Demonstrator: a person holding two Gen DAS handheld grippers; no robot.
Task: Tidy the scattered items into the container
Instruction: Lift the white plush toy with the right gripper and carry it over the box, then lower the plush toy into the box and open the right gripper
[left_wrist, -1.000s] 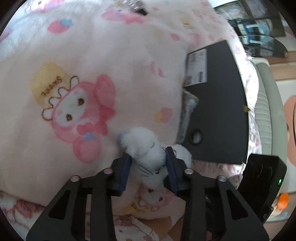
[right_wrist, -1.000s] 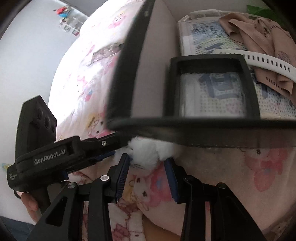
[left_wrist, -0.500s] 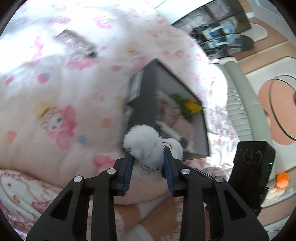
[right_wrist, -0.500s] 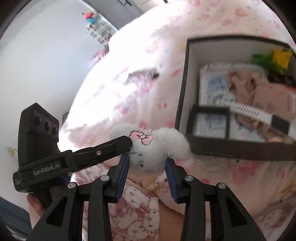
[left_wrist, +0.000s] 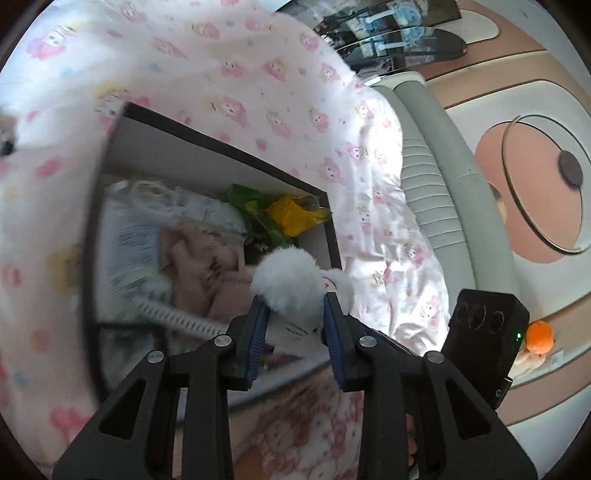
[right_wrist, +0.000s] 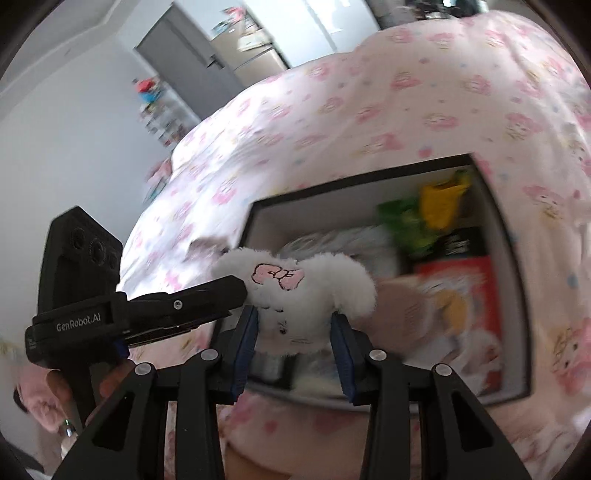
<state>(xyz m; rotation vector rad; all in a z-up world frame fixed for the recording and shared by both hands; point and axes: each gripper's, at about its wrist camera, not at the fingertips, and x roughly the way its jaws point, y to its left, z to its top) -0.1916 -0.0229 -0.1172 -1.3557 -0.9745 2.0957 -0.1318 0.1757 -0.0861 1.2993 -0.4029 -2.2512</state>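
Step in hand: carrying. My left gripper (left_wrist: 293, 314) and right gripper (right_wrist: 293, 325) are both clamped on the white plush toy (right_wrist: 295, 291); the left jaws have just been closing on it. The toy hangs over the near edge of the black box (right_wrist: 496, 229), above the clothes and packets inside. Next move, in my judgement: advance over a free spot, lower, and release both grips together.

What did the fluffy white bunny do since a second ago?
Both grippers lifted the white plush toy off the pink blanket and carried it over the open black box. The left gripper has just been closing, toy between its jaws. The right gripper kept its grip.
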